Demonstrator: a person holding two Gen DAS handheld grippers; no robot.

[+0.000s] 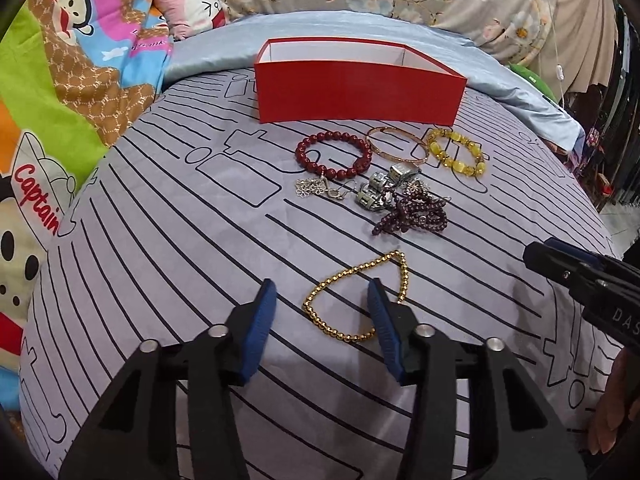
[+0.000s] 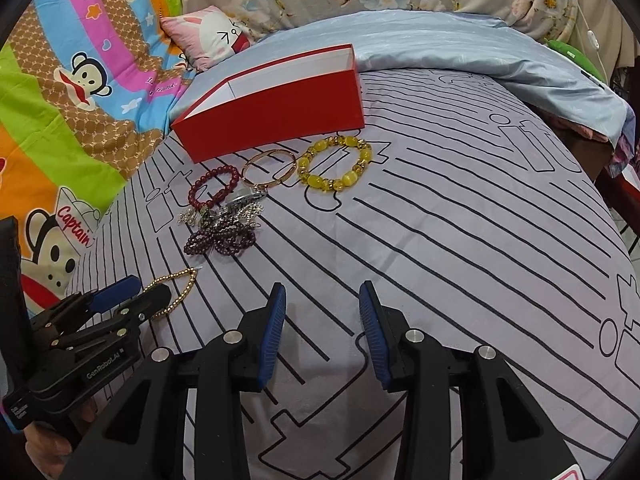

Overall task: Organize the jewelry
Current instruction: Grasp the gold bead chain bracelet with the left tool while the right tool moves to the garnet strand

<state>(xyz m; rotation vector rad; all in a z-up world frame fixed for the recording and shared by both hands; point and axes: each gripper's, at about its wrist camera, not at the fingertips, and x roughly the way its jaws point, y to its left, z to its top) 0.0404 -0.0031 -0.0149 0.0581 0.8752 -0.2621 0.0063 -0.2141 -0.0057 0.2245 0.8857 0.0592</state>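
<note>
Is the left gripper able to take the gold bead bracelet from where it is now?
Probably yes. The left gripper is open just above the gold bead bracelet, which lies alone on the striped sheet, apart from the jewelry pile. Nothing blocks the way.

The left wrist camera sits low behind the left gripper (image 1: 322,292), looking forward and down across the sheet (image 1: 180,248) toward the box (image 1: 356,94), which it faces nearly square-on. The gold beads (image 1: 356,292) lie close under its fingers. The right wrist camera sits behind the right gripper (image 2: 322,300), further right, seeing the box (image 2: 276,110) at an angle and up to the left. Both views share the box, the jewelry pile (image 1: 400,196) (image 2: 224,220) and the sheet (image 2: 460,240) — and each catches the other gripper at its edge.
</note>
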